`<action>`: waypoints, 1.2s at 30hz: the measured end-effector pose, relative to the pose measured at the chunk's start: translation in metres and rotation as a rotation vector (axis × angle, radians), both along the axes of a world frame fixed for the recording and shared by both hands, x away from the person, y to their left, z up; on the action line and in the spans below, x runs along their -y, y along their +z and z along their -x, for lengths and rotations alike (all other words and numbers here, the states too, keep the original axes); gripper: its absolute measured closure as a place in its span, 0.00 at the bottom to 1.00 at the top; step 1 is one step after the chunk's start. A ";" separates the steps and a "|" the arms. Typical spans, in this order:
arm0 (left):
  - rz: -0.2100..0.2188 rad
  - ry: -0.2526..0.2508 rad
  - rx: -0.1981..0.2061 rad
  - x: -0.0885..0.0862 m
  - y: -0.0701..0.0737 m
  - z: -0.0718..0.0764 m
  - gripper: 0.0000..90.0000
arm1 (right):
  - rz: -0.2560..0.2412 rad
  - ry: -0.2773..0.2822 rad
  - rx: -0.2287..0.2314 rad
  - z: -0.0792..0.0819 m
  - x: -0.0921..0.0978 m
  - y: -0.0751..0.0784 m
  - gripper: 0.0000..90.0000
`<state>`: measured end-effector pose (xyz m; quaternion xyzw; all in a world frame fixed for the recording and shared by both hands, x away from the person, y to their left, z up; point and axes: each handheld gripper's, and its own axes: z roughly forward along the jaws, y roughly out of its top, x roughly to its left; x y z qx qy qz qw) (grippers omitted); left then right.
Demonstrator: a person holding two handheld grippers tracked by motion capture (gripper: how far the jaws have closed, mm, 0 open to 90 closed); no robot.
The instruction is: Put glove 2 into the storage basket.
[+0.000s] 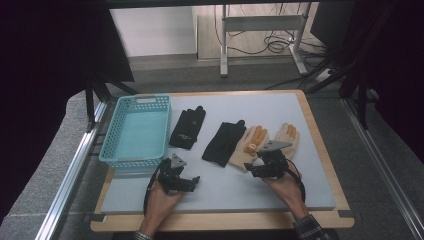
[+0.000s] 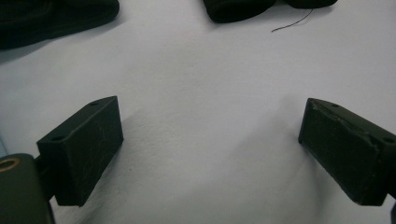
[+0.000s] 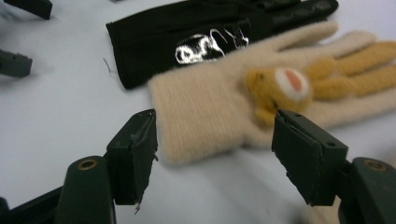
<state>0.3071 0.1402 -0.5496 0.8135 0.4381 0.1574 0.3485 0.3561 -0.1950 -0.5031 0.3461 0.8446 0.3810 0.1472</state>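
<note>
Beyond the table, a grey carpeted floor, a white wall, and a metal desk frame over loose cables

left gripper: jaws wide apart, low | right gripper: jaws wide apart

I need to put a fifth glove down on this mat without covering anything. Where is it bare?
Bare mat runs along the near edge around both grippers, and on the far right beyond the beige glove. The basket is empty too. The middle row of gloves is crowded.
</note>
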 end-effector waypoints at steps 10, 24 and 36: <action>0.000 0.000 0.000 0.000 0.000 0.000 0.07 | 0.006 0.008 0.009 -0.024 -0.023 0.006 0.32; 0.000 -0.001 -0.001 0.000 0.000 0.000 0.07 | 0.054 0.000 -0.004 -0.067 -0.060 0.001 0.38; -0.003 -0.002 -0.001 0.000 0.000 0.000 0.07 | 0.058 -0.049 -0.029 -0.104 -0.088 -0.005 0.28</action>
